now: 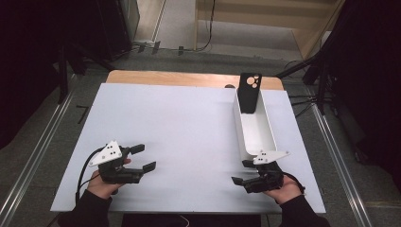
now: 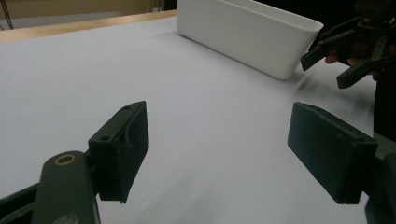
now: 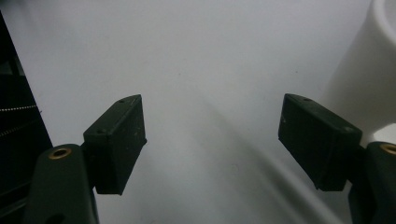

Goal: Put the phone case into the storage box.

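High view: a black phone case [image 1: 249,92] leans upright at the far end of the white bin [image 1: 257,135], beyond the right gripper [image 1: 245,172] (light, flexible, best pinched by its top edge, I judge), while the left gripper view shows the left gripper [image 2: 217,149] spread empty, the right gripper view likewise.

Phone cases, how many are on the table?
1. The black phone case stands upright at the far end of the long white bin, on the table's right side. Nothing else like it shows.
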A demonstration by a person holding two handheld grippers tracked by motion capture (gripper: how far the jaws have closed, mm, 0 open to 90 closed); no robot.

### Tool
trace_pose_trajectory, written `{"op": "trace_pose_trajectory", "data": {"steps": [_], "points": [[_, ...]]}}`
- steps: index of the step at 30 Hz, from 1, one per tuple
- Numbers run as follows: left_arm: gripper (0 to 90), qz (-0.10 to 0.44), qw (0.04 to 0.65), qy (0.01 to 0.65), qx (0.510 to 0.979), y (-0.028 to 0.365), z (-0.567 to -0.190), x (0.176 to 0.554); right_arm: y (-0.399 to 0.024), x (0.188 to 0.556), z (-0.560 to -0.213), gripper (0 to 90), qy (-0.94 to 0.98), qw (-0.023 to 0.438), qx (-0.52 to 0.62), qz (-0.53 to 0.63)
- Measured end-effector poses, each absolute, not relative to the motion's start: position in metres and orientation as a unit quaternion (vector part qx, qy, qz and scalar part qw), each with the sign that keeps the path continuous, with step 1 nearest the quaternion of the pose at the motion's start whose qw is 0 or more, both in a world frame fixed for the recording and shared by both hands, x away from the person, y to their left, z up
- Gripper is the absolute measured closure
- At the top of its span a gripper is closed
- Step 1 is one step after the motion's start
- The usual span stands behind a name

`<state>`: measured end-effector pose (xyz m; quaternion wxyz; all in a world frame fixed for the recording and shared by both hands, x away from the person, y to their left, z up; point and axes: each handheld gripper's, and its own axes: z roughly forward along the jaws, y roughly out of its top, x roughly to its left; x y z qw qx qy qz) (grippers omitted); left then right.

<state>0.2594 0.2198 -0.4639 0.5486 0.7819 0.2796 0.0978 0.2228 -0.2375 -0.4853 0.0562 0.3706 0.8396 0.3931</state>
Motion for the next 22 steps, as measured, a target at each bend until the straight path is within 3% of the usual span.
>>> {"op": "trace_pose_trajectory", "data": {"steps": [22], "points": [[20.6, 0.095, 0.549, 0.283, 0.781, 0.2214, -0.4642, 0.2609, -0.2396, 0.2241, -0.4874, 21.6, 0.838, 0.055, 0.373, 0.393]]}}
